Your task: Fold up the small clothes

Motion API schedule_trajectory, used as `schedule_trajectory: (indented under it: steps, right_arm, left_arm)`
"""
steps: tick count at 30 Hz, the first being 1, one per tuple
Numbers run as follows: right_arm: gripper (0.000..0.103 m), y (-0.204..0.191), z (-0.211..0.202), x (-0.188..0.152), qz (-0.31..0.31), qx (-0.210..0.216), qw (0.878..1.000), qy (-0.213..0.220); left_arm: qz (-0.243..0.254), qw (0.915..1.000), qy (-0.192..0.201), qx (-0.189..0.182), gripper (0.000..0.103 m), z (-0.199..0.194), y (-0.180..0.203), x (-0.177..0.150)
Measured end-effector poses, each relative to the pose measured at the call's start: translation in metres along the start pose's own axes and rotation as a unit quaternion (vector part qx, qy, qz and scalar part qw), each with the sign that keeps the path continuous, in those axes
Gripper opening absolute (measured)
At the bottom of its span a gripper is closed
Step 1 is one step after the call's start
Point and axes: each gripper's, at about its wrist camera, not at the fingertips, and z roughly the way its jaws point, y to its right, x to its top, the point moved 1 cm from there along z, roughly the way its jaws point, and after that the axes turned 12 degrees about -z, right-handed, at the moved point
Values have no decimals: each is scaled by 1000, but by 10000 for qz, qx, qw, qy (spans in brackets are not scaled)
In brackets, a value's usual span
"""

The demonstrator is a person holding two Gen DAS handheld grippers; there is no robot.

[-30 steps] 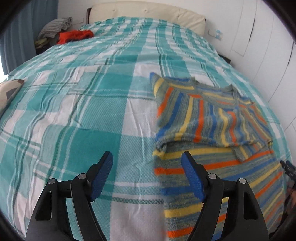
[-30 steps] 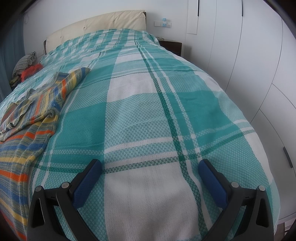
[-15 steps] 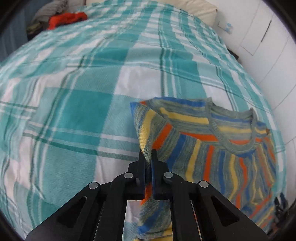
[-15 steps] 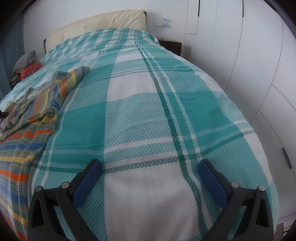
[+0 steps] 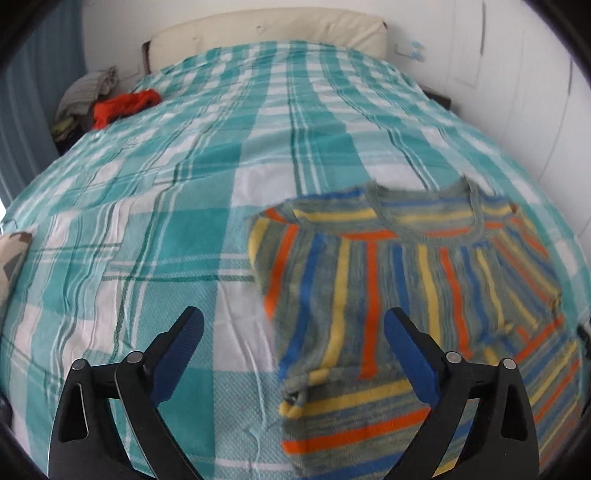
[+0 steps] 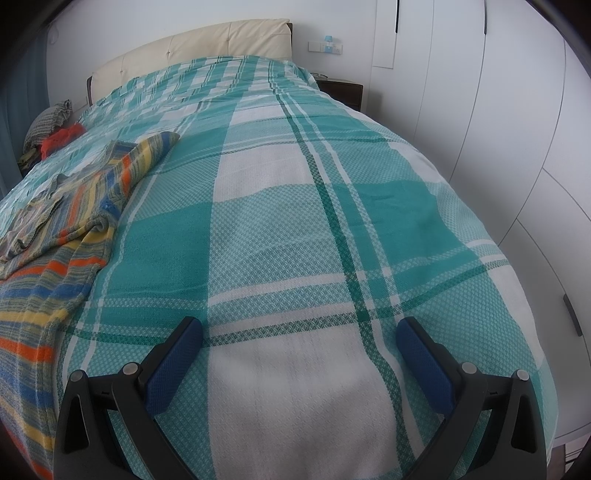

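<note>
one sweater point(image 5: 402, 295) edge blurred, cropped.

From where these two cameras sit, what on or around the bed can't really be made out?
- Striped sweater: its lower hem runs off the bottom edge in the left wrist view; in the right wrist view the left edge cuts it.
- Pile of clothes at the far corner: too small and far away to tell the pieces apart, beyond one orange garment.
- Patterned item: cut by the left wrist view's left edge.
- Wall fitting: too small.

Fuzzy knitted striped sweater point(image 5: 406, 280) on matt, waffle-woven checked bedspread point(image 5: 184, 221) — padded leather-like headboard point(image 5: 266, 33), glossy wardrobe doors point(image 6: 517, 129).
</note>
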Motion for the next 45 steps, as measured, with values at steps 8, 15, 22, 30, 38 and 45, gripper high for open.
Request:
schedule_trajectory:
  steps: [8,15,22,30,38,45]
  right_arm:
    - [103,0,0,0,2,5,10000,0]
    - [103,0,0,0,-1,0,10000,-1]
    - [103,1,1,0,-20,-21,10000,-18]
    - [103,0,1,1,-56,-55,10000,-51]
    - [103,-1,2,1,-55,-56,10000,-48]
    - [103,-1,2,0,-49,-49,10000,-47]
  left_arm:
    - [-1278,9907,-471,33,100,-18,-43,-63]
    - [-1763,9842,-81,111,100,-78,-79,-122]
    - [-1670,9851,-201,363,101,-61,-97,-126]
    - [-1419,9885,1,518,103,-50,-94,-142]
    - [-1406,9887,-28,527,103,-47,-93,-142]
    - [-1352,9891,-4,588,103,-45,-91,-143]
